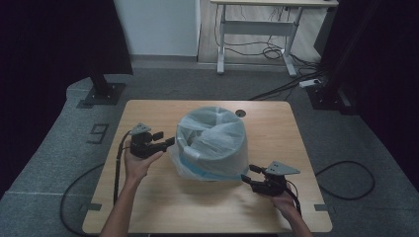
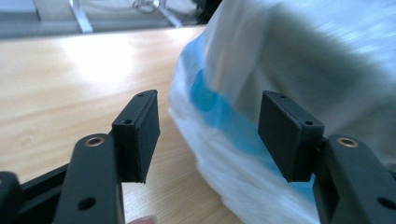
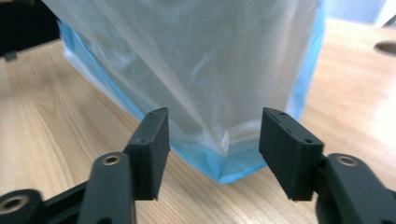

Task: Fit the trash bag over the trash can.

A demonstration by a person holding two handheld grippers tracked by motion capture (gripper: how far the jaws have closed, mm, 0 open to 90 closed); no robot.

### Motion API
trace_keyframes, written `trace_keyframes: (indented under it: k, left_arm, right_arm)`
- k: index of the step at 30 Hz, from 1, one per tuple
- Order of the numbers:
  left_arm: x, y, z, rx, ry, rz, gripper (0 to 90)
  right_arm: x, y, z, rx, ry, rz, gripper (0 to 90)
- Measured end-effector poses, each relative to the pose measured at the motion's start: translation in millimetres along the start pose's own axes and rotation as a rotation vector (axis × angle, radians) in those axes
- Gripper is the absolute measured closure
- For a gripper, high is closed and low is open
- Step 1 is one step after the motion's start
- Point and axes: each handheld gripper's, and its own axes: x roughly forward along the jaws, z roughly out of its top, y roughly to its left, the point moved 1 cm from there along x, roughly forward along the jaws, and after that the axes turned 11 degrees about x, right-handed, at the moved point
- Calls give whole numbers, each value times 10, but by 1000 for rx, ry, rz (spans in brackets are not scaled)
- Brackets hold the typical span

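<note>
bin (image 1: 213, 143) stands at the middle of the table (image 1: 148, 207), round-bodied, rim up, slightly nearer the far edge than the near one. it is wrapped in a liner bag (image 1: 217, 133): thin translucent white plastic, crinkled, with soft folds and a dull sheen, rolled over the rim and hanging loose down the outside. through the film the wall reads grey-white; low down a blue band (image 1: 207, 173) shows through. in the right gripper view the bag (image 3: 201, 70) drapes in long vertical creases and ends in a pinched blue-edged corner (image 3: 229, 175) that rests on the wood. in the left gripper view the plastic (image 2: 289, 70) is motion-blurred, with blue patches (image 2: 210, 98) under the white film near the base.

left claw (image 1: 170, 140): jaws wide, nothing pressed between them; matte black rectangular pads (image 2: 140, 135) with small screw holes, brass-coloured bushings at the pivots. it sits level at the bin's left flank, tips just beside the bag; touching or not, cannot tell. held in the left hand (image 1: 138, 165).

right claw (image 1: 247, 174): jaws wide too, holding nothing. the bag's lower corner lies between and just ahead of the pads (image 3: 289, 154), apart from both. same black blocky build, a grey three-cornered plate on top. held low near the table by the right hand (image 1: 282, 200), at the bin's near right base.

table: light wood-grain laminate, rounded corners, smooth with a faint glare; a round cable hole (image 1: 240, 113) near the far edge. grey carpet floor (image 1: 49, 163) around it, black cables (image 1: 346, 182) looping over it.
</note>
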Motion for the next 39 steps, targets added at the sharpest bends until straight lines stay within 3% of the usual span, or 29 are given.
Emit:
trace_keyframes:
  k: [3,7,11,15,23,27,34,39]
  left_arm:
    - [-100,-77,92,38,-24,-14,373]
    - [-193,-232,276,128,-43,-20,368]
    - [-191,-320,469,162,-34,-53,357]
    - [-107,-368,666,156,-15,-99,351]
    - [158,-453,923,154,16,-139,351]
    - [247,-451,960,137,23,-154,350]
    - [335,-426,1011,97,29,-176,349]
    - [451,-445,1085,101,62,-176,349]
  right_arm:
    - [-109,-11,37,9,-28,-13,387]
    - [-230,-102,22,46,-46,-32,378]
    - [-318,-141,4,65,-52,-35,366]
    - [-398,-132,1,57,-58,-37,360]
    - [-424,-148,4,65,-61,-48,358]
    - [-420,-145,-18,45,-45,-55,356]
    - [-430,-200,-17,75,-51,-65,357]
    - [-412,-202,-32,72,-40,-76,357]
